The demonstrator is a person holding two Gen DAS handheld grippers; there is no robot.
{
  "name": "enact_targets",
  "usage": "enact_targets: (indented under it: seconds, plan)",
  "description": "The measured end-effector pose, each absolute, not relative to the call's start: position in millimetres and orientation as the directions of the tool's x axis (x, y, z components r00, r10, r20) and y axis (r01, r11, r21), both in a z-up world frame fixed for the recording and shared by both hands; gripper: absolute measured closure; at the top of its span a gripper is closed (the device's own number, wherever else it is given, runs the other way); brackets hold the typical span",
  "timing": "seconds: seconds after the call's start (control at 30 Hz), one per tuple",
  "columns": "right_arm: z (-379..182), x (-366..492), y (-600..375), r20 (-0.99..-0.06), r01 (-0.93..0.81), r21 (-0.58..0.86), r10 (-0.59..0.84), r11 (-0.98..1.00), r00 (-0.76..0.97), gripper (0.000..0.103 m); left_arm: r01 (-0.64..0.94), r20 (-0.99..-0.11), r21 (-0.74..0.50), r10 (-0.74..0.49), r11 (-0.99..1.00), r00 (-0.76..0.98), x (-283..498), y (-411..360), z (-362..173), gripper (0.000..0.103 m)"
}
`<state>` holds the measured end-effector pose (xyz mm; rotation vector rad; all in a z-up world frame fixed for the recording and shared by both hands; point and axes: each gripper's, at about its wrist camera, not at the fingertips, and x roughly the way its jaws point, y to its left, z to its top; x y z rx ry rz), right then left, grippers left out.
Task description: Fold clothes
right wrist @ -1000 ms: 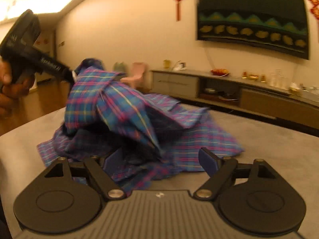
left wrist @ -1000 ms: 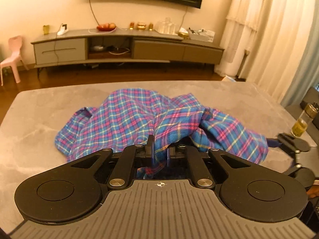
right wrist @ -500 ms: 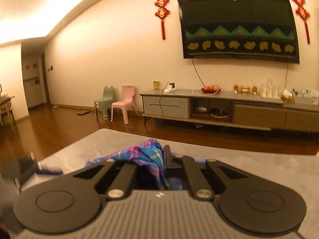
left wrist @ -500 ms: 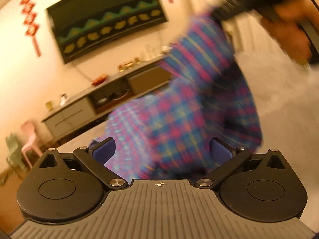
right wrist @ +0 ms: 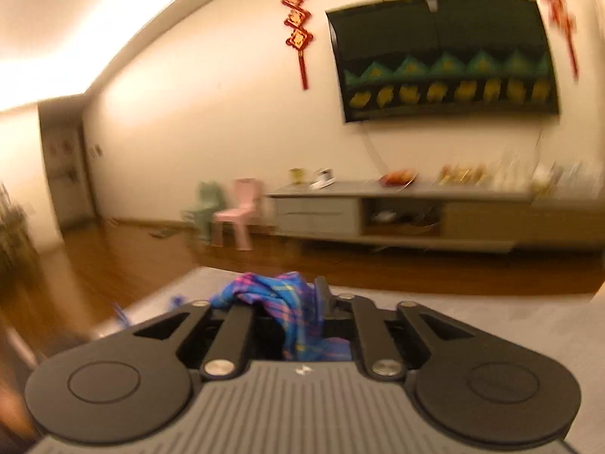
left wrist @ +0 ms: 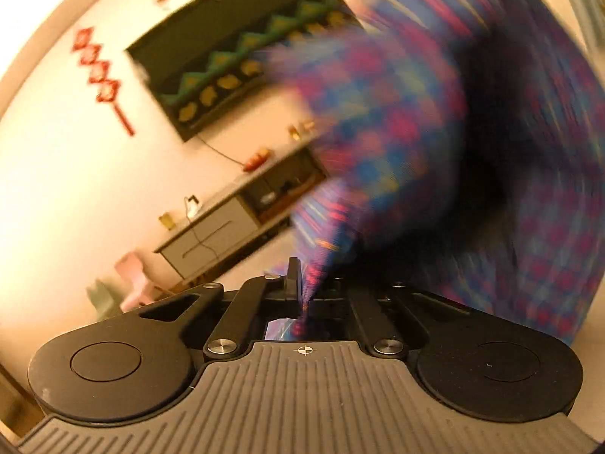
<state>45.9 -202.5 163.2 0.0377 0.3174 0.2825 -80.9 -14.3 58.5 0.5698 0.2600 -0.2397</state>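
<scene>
The blue, pink and yellow plaid shirt [left wrist: 416, 132] hangs blurred in the air and fills the right half of the left wrist view. My left gripper [left wrist: 306, 276] is shut on a thin edge of it, and the view is rolled to one side. In the right wrist view a bunch of the same shirt [right wrist: 264, 289] sits between the fingers of my right gripper [right wrist: 302, 295], held above the grey table [right wrist: 491, 302]. Its jaws are opening slightly, with the cloth still pinched between them.
A long low TV cabinet [right wrist: 416, 204] stands against the far wall under a dark wall screen [right wrist: 442, 60]. A pink chair [right wrist: 238, 212] and a green one [right wrist: 204, 208] stand on the wooden floor to its left. Red ornaments hang on the wall.
The left gripper let go of the shirt, opened wide, then shut on another edge while rolling. The right gripper went from open to shut on a bunch of cloth and rose from the table.
</scene>
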Motion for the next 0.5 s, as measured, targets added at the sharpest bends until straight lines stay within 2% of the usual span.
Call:
enact_targets:
  seconds: [0.03, 0.07, 0.1, 0.17, 0.23, 0.37, 0.5]
  plan:
    - [161, 40, -204, -0.307, -0.265, 0.022, 0.259, 0.964, 0.916, 0.085, 0.298, -0.29, 0.463, -0.174, 0.835, 0.941, -89, -4, 80, 0.103]
    - [160, 33, -205, -0.311, -0.261, -0.037, 0.238, 0.965, 0.92, 0.096, 0.308, -0.265, 0.443, -0.205, 0.842, 0.942, -99, 4, 103, 0.103]
    - [159, 26, -206, -0.308, -0.257, -0.089, 0.219, 0.962, 0.926, 0.1, 0.314, -0.229, 0.453, -0.232, 0.834, 0.945, -111, 7, 126, 0.103]
    - [169, 4, -205, -0.257, -0.246, -0.148, 0.203, 0.958, 0.945, 0.1, 0.305, -0.154, 0.516, -0.263, 0.8, 0.952, -136, 5, 165, 0.103]
    - [203, -24, -204, -0.152, -0.235, -0.204, 0.206, 0.95, 0.967, 0.1, 0.277, -0.073, 0.567, -0.287, 0.776, 0.955, -160, 5, 212, 0.103]
    - [305, -82, -211, 0.063, -0.254, -0.296, 0.284, 0.921, 0.957, 0.1, 0.224, 0.095, 0.557, -0.33, 0.799, 0.939, -199, 27, 325, 0.103]
    - [383, -104, -217, 0.166, -0.246, -0.375, 0.326, 0.894, 0.931, 0.099, 0.221, 0.171, 0.531, -0.359, 0.818, 0.917, -215, 38, 412, 0.103]
